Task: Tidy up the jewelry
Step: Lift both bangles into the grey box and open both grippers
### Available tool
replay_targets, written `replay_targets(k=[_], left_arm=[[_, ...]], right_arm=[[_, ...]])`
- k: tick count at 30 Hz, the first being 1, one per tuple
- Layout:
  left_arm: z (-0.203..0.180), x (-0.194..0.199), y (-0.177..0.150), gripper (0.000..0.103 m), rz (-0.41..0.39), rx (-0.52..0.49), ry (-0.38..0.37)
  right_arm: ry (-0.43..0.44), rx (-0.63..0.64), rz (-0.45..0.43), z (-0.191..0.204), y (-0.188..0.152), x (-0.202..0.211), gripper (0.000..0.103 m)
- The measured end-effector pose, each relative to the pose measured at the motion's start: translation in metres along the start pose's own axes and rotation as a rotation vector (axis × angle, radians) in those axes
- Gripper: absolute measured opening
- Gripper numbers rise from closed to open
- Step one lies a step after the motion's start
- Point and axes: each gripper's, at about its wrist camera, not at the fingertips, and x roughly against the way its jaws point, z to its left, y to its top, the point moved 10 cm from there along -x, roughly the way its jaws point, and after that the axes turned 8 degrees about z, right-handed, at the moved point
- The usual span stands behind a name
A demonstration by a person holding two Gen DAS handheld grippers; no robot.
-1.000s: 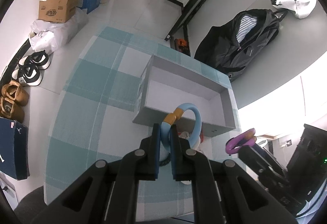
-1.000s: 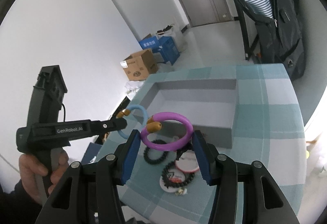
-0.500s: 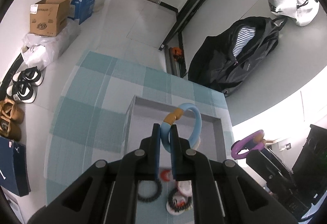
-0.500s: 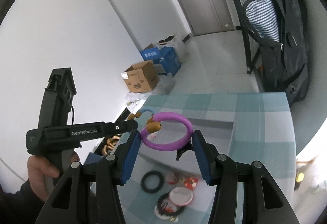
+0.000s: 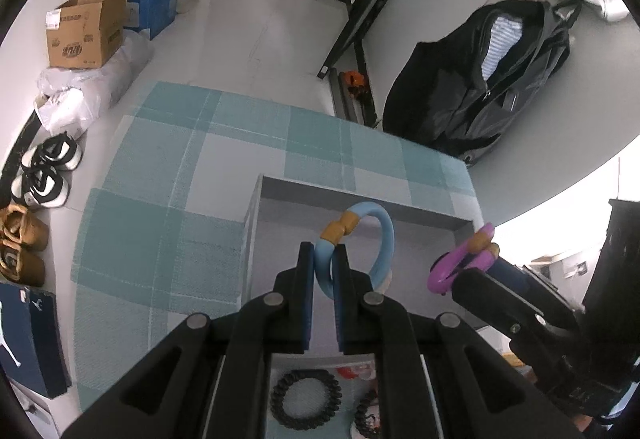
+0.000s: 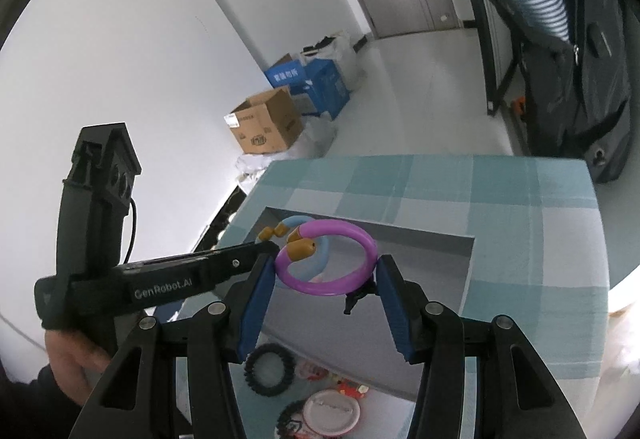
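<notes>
Left tool (image 5: 323, 273) clamped tight on blue bangle (image 5: 362, 245), right tool (image 6: 326, 281) approx half open gripping purple bangle (image 6: 327, 257) across its width, both hovering over grey tray (image 6: 466, 267) on table (image 6: 532, 239). Prob light, stiff, slick, so best gripped on tube, not gold caps.

Two bangles, blue (image 5: 376, 239) and purple (image 6: 332, 263); one grey tray (image 5: 360, 195); two cardboard boxes (image 5: 86, 29).

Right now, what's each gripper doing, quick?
Left gripper: shut on the blue bangle.
Right gripper: shut on the purple bangle.
</notes>
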Motion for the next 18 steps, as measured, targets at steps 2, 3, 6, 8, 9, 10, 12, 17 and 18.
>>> replay_targets(k=[2,3,6,8,9,10,12,17,18], left_arm=[[-0.001,0.0,0.0,0.004,0.003,-0.001,-0.007],[-0.002,-0.001,0.001,0.004,0.006,-0.002,-0.012],[-0.001,-0.002,0.001,0.004,0.008,-0.006,-0.004],[-0.001,-0.004,0.001,0.004,0.011,0.005,-0.01],[0.0,-0.004,0.001,0.004,0.012,0.009,-0.014],[0.0,-0.003,0.002,0.004,0.009,0.012,-0.022],[-0.002,0.0,0.005,0.005,-0.003,0.014,-0.05],[0.0,0.006,0.008,0.02,-0.019,0.009,-0.052],[0.001,0.007,0.008,0.029,-0.025,0.018,-0.061]], right_arm=[[-0.007,0.001,0.006,-0.001,0.0,-0.003,0.051],[-0.01,-0.002,0.01,-0.002,-0.001,-0.005,0.051],[-0.013,-0.019,0.029,-0.006,-0.002,-0.01,0.051],[-0.018,-0.025,0.038,-0.007,-0.002,-0.013,0.051],[-0.021,-0.026,0.039,-0.007,-0.002,-0.014,0.051],[-0.023,-0.026,0.04,-0.007,-0.002,-0.015,0.052],[-0.036,-0.027,0.037,-0.008,-0.002,-0.015,0.053],[-0.047,-0.033,0.006,-0.012,0.001,-0.008,0.069],[-0.046,-0.036,-0.013,-0.013,0.002,-0.004,0.073]])
